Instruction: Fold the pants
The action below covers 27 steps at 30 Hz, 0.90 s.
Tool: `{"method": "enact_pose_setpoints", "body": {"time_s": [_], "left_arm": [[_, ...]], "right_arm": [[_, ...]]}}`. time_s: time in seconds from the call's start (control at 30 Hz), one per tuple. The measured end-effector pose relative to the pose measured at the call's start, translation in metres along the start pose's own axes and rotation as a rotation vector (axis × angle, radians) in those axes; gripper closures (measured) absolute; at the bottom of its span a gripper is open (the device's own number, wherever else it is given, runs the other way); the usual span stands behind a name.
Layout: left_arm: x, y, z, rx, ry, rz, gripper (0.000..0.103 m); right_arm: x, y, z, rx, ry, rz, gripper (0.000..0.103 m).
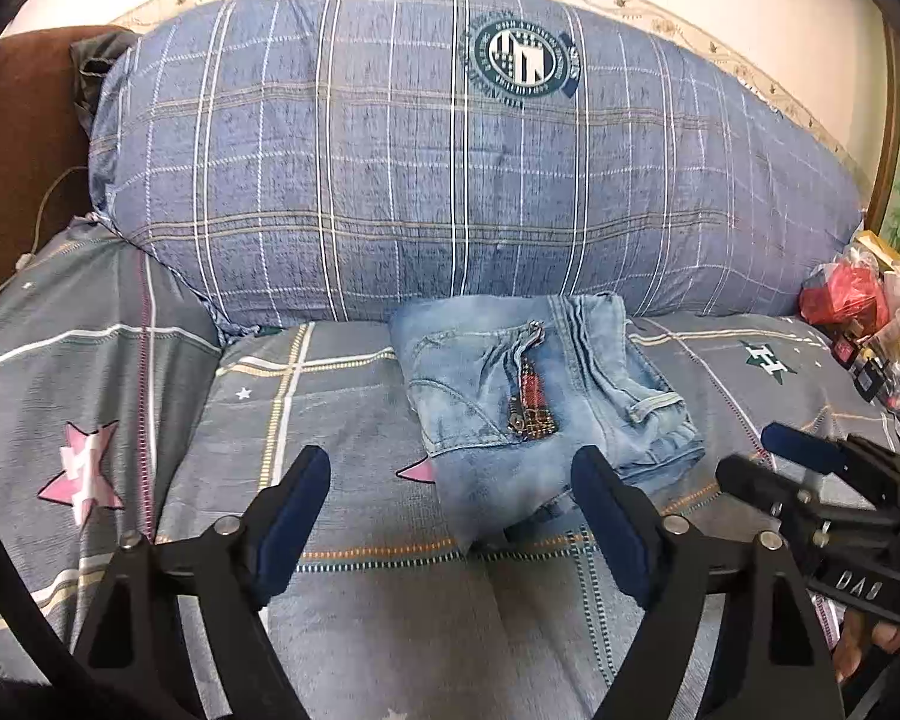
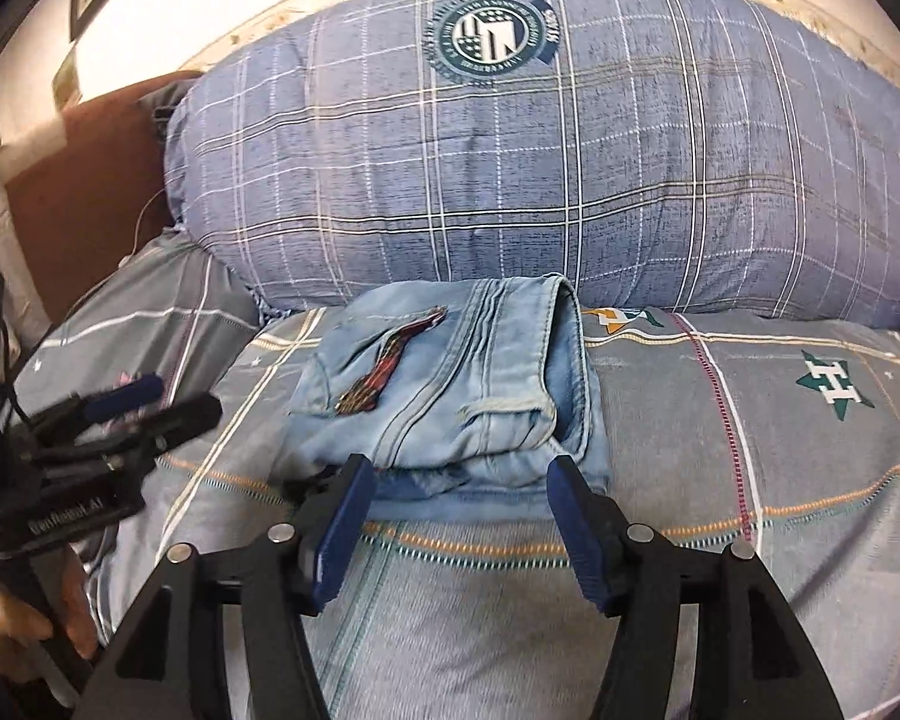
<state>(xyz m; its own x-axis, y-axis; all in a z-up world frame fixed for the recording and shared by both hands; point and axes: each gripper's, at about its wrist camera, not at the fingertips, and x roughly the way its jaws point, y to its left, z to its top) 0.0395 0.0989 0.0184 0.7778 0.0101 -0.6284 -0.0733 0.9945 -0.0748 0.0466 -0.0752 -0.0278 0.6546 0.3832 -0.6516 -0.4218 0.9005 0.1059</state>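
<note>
- My left gripper [image 1: 450,474] points forward and down, jaws spread wide, nothing between its blue pads [image 1: 291,516].
- My right gripper [image 2: 459,483] is angled the same way, jaws apart and empty.
- A hand [image 2: 12,630] grips the left gripper's handle.

Plaid pillow [image 1: 450,150] on grey bedsheet [image 1: 330,420]

Folded jeans [image 1: 546,396] on the bedspread [image 1: 342,600], left gripper [image 1: 450,468] fingers apart, seemingly clear of them.
</note>
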Motion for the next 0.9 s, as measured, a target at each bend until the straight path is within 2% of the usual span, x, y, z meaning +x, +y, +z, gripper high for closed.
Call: {"method": "enact_pose_setpoints", "body": {"time_s": [0.23,0.33,0.37,0.4,0.57,0.73,0.9], "left_arm": [[-0.027,-0.007,-0.006,0.022,-0.039,0.027,0.018],[-0.035,-0.008,-0.009,0.015,-0.047,0.036,0.018],[-0.038,-0.009,-0.011,0.016,-0.055,0.042,0.018],[-0.04,-0.01,-0.012,0.018,-0.062,0.051,0.018],[-0.048,-0.015,-0.021,0.052,-0.093,0.116,0.015],[-0.052,-0.023,-0.029,0.095,-0.091,0.162,0.014],[-0.059,-0.031,-0.038,0.1,-0.09,0.123,0.014]], "right_arm": [[-0.025,0.008,-0.021,-0.027,-0.021,-0.01,0.028],[-0.034,0.012,-0.028,-0.044,-0.034,-0.022,0.013],[-0.038,0.012,-0.03,-0.049,-0.038,-0.026,0.004],[-0.042,0.014,-0.031,-0.056,-0.042,-0.029,0.0],[-0.056,0.016,-0.038,-0.082,-0.06,-0.054,0.0],[-0.065,0.017,-0.044,-0.092,-0.064,-0.104,0.0],[-0.076,0.015,-0.048,-0.068,-0.072,-0.099,0.0]]}}
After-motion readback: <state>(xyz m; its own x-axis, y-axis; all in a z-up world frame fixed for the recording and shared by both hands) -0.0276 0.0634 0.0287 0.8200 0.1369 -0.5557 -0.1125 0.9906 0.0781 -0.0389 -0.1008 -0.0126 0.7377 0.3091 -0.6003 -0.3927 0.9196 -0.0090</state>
